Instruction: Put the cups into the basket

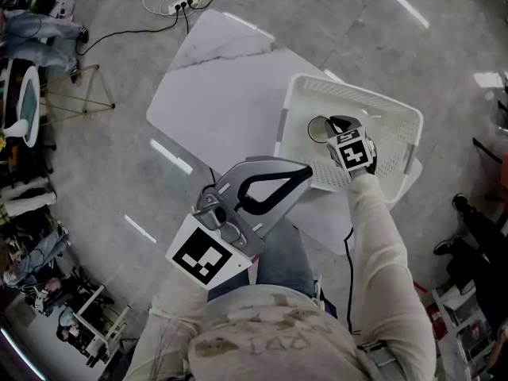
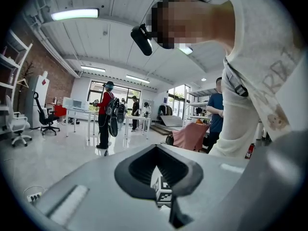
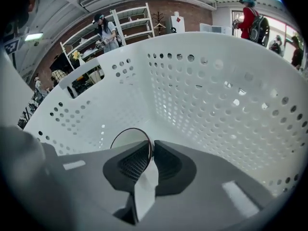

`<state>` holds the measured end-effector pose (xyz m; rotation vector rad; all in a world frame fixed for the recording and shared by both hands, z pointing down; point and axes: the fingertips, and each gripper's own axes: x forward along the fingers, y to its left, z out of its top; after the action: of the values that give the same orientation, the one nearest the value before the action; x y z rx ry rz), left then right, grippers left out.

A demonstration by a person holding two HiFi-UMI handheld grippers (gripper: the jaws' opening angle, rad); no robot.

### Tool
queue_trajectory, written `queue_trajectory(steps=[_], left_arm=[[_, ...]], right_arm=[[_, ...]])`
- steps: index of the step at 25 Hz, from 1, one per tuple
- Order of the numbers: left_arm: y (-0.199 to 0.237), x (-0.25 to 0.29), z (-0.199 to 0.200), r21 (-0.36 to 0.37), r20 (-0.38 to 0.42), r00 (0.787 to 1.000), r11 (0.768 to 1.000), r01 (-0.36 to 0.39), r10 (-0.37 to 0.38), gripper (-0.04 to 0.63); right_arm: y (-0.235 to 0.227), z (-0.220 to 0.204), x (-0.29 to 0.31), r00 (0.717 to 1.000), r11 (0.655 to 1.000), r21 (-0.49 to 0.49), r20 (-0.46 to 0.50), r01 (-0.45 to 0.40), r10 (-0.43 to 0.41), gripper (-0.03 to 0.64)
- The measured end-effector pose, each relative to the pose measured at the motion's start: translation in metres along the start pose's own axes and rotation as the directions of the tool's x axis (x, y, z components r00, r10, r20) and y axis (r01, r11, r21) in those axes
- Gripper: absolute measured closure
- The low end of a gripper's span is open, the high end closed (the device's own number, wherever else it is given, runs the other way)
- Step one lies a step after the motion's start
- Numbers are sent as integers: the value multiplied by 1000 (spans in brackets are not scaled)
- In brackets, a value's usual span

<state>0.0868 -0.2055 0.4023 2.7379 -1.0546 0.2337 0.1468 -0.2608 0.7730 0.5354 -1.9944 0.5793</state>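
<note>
A white perforated basket (image 1: 361, 95) stands on the right part of a white marble table (image 1: 222, 86). My right gripper (image 1: 333, 125) reaches down inside it and is shut on the wall of a white cup (image 1: 319, 130) with a dark rim. In the right gripper view the cup (image 3: 126, 139) sits low against the basket's floor (image 3: 216, 100), its wall pinched between the jaws of the right gripper (image 3: 149, 149). My left gripper (image 1: 305, 171) is held up near my chest, off the table, shut with nothing in it; in its own view the left gripper (image 2: 156, 147) points across the room.
A power strip (image 1: 182, 5) with cables lies on the floor beyond the table. A thin wire stand (image 1: 83, 94) and cluttered desks are at the left. Several people (image 2: 105, 114) stand among desks in the room.
</note>
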Motion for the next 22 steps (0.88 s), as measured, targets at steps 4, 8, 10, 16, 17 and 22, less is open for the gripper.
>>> queue_trajectory(steps=[4,8,10,16,17,22], left_arm=[[3,4,-8,-11,-1,1000,1000,6,-6,595],[3,6,-9,-8,1,1000,1000,13,-13,595],[1,5,-6,-2,1,1000,1000,17,-17,595],[-6,-5,12,30,13,999,999,30,-31,595],[-9,-7,17,38,18,999,999,36,-37,595],[-21,-22,42,99,39,996,992,77,-81,595]], right_arm=[[-6,-2,9,1000,999,51,18,-16,15,563],[-5,0,10,999,996,83,21,-27,26,552],[-6,2,6,999,998,64,32,-6,4,555],[1,30,-37,990,998,54,137,24,-31,594],[4,37,-49,986,998,55,161,25,-33,593],[22,83,-124,937,994,97,341,49,-79,592]])
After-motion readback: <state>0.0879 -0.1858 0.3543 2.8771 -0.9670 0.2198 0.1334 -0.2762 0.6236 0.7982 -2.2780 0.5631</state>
